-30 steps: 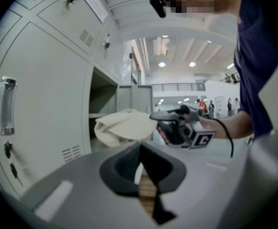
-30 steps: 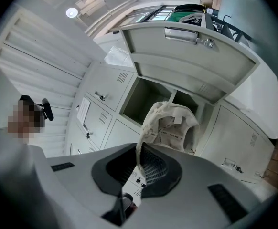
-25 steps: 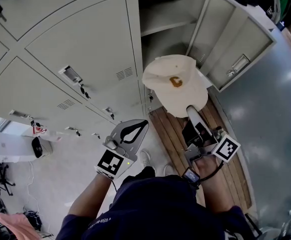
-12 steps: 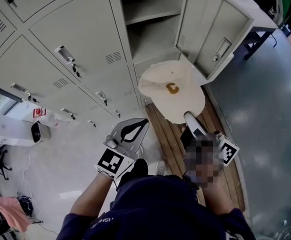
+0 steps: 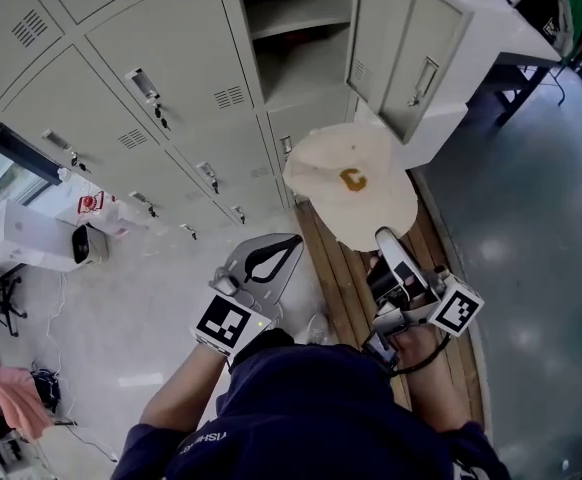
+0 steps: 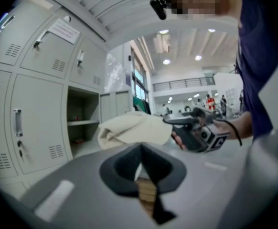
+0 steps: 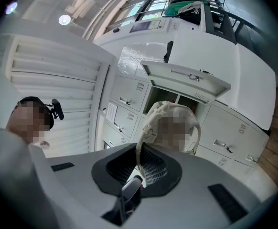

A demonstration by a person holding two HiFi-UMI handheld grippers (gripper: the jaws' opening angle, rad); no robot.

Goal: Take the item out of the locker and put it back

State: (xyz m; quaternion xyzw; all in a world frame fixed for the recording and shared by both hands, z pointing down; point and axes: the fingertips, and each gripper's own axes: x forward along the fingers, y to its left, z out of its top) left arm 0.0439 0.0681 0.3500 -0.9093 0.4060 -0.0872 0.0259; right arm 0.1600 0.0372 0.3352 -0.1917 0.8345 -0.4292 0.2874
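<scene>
A cream cap (image 5: 351, 183) with an orange letter hangs in the air in front of and below the open locker (image 5: 301, 23). My right gripper (image 5: 381, 238) is shut on the cap's rim from below. In the right gripper view the cap (image 7: 151, 123) rises from the closed jaws (image 7: 138, 171) toward the open locker (image 7: 179, 100). My left gripper (image 5: 289, 243) stays shut and empty at the left, apart from the cap. In the left gripper view its jaws (image 6: 141, 159) meet, and beyond them are the cap (image 6: 134, 130) and the right gripper (image 6: 196, 130).
The locker's door (image 5: 406, 63) stands swung out to the right. Closed lockers (image 5: 171, 88) fill the wall at the left. Wooden boards (image 5: 336, 268) lie on the floor below the cap. A white box (image 5: 31, 238) and a pink cloth (image 5: 11, 393) lie at the left.
The cap, held in my right gripper, now sits lower and a little farther from the locker opening. My left gripper has kept its place.
</scene>
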